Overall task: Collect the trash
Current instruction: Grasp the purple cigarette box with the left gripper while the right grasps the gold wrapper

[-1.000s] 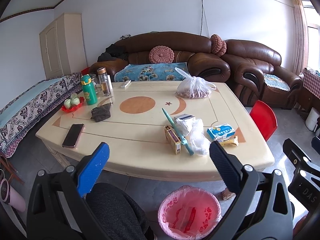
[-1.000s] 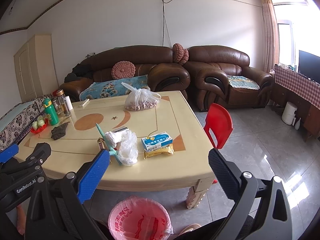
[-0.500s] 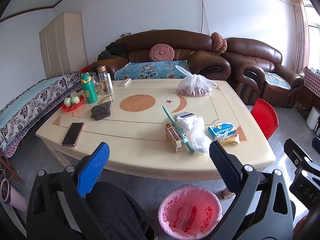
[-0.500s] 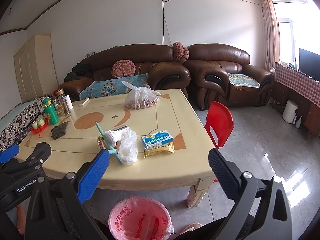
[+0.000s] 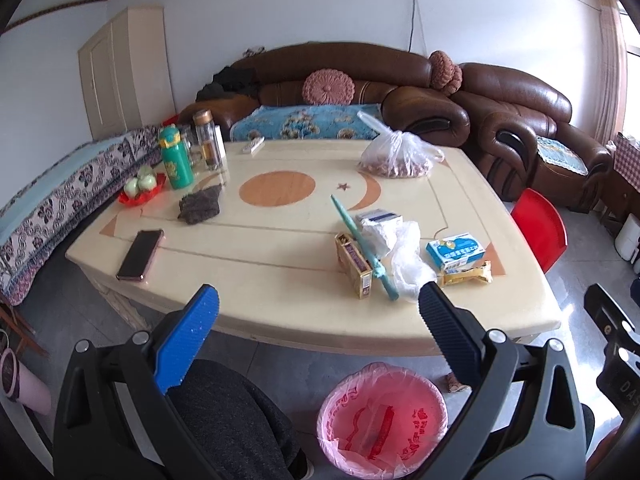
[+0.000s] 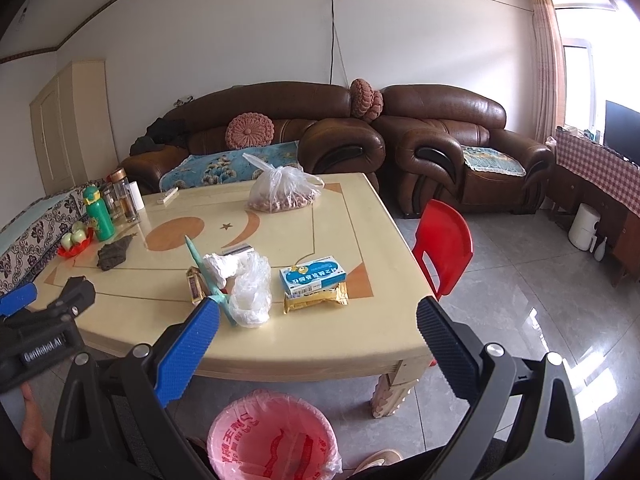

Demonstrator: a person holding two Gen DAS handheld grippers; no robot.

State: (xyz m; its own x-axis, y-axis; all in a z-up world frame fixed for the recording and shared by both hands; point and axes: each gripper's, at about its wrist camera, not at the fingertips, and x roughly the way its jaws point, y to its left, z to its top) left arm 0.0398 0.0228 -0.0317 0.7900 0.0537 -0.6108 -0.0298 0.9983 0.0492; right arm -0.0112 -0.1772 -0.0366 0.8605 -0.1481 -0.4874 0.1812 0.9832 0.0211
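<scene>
**Both grippers open and empty short of the litter**

The left gripper (image 5: 316,312) hangs with its jaws spread wide and nothing between them, just off the near edge of the tabletop (image 5: 280,248). The right gripper (image 6: 318,320) is likewise wide open and empty, at the same near edge. On the floor below them stands a bin with a pink liner (image 5: 382,420), close under the table's rim.

The trash lies grouped on the near right part of the tabletop: a crumpled clear plastic bag (image 5: 408,264) touching a wad of white paper (image 5: 378,236), a teal stick (image 5: 360,246) lying across them, a small brown carton (image 5: 354,266) just beside it, and a blue-and-white box (image 5: 456,250) with a gold wrapper (image 5: 466,274) in front of it.

Farther off are a phone (image 5: 140,254), a dark cloth (image 5: 200,204), a green flask (image 5: 176,158) and a tied bag of nuts (image 5: 396,156).
</scene>
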